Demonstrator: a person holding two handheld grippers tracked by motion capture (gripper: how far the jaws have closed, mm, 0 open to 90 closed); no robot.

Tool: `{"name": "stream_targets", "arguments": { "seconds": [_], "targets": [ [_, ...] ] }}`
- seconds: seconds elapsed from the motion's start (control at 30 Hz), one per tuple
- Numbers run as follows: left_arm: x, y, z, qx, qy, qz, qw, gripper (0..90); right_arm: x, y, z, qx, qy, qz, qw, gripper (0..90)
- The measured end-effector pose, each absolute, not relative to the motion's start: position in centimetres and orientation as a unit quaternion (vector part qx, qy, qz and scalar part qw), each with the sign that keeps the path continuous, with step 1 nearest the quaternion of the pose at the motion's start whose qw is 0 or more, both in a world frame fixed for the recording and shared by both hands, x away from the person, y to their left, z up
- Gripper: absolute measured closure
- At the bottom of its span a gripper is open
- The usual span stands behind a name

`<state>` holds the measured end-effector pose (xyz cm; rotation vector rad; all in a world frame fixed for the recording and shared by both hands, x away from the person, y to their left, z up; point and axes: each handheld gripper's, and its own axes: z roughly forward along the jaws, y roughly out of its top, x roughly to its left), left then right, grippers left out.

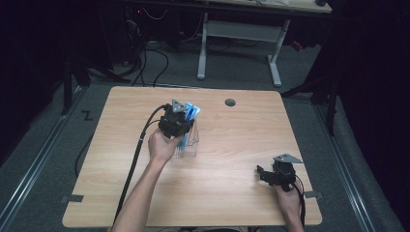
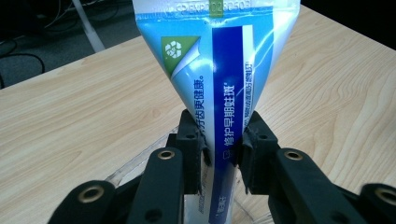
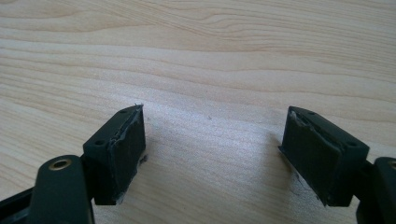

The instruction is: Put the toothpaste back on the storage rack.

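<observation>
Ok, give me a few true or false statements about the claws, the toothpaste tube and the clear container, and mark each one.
1. The left claw is shut on the blue toothpaste tube. True.
2. The right claw holds a tube. False: its jaws stand open over bare table, with nothing between them.
3. The tube stands in a clear container. True.
4. The tube is red. False: it is blue and white.
5. The right claw sits beside the container. False: it is apart, near the table's near right corner.
</observation>
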<state>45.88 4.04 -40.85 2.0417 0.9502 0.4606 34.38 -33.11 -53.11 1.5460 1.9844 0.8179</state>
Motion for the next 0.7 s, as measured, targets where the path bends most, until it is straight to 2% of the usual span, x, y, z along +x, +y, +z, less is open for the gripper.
{"name": "stream_targets", "arguments": {
  "seconds": [0.7],
  "targets": [
    [46.35,3.03,-41.35,0.814,0.377,0.188,0.401,71.3,34.38,-33.12,-53.11,0.566,0.728,0.300,0.246,21.4]
  ]
}}
